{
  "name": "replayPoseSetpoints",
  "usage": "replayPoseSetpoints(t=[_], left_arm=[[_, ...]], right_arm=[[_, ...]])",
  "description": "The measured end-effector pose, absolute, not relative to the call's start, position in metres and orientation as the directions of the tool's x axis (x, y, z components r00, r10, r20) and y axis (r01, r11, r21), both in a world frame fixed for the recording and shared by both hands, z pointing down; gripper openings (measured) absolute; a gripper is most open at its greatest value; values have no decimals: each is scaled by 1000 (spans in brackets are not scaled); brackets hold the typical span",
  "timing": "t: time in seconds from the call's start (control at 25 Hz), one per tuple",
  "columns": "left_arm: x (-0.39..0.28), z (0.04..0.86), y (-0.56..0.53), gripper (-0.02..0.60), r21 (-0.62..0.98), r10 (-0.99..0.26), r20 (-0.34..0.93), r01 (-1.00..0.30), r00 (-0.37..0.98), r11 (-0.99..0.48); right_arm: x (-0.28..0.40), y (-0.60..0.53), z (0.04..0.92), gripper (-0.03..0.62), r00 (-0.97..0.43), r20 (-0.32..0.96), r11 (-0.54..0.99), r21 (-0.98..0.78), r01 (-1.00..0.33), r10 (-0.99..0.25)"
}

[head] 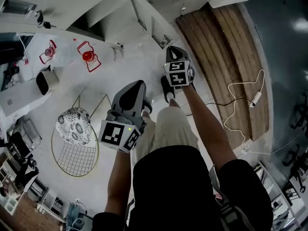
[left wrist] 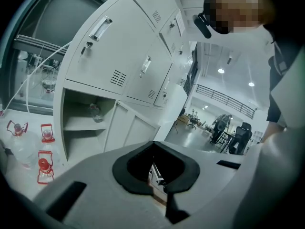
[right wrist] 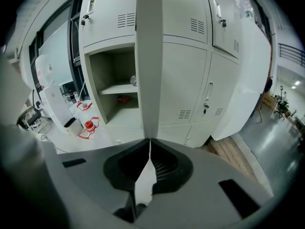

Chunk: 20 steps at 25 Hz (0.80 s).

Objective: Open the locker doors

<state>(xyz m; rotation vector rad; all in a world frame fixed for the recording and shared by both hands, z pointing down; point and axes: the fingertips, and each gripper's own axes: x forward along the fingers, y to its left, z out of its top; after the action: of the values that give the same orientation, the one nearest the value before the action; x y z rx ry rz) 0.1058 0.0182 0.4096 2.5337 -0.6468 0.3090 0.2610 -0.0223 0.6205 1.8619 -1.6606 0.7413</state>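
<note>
A bank of white lockers [right wrist: 190,61] fills the right gripper view. One locker door [right wrist: 148,56] stands open and shows edge-on, running straight down into my right gripper [right wrist: 149,142], which is shut on that edge. To the door's left is the open compartment [right wrist: 116,92] with a shelf. In the head view my right gripper [head: 169,49] is stretched out to the lockers [head: 144,18]. My left gripper [head: 136,85] hangs lower and nearer to me, away from the lockers. In its own view my left gripper [left wrist: 153,144] has its tips together with nothing between them, and faces closed upper doors [left wrist: 109,46].
Red-handled water jugs [head: 86,56] stand on the floor left of the lockers, beside a white bin [head: 46,81]. A round wire chair with a patterned cushion [head: 73,124] is at my left. A wooden floor strip [head: 226,57] and a white cable [head: 245,93] lie to the right.
</note>
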Motion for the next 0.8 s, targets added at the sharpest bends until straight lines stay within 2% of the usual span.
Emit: replayPoseSetpoints(t=[0.44, 0.8], left_arm=[[157, 408, 28, 18, 413, -414, 321, -519, 852, -748], [171, 406, 30, 18, 408, -441, 320, -542, 838, -734]], right_arm=[[294, -26, 620, 6, 34, 713, -23, 25, -999, -700], [309, -30, 620, 3, 17, 712, 3, 28, -1000, -702]])
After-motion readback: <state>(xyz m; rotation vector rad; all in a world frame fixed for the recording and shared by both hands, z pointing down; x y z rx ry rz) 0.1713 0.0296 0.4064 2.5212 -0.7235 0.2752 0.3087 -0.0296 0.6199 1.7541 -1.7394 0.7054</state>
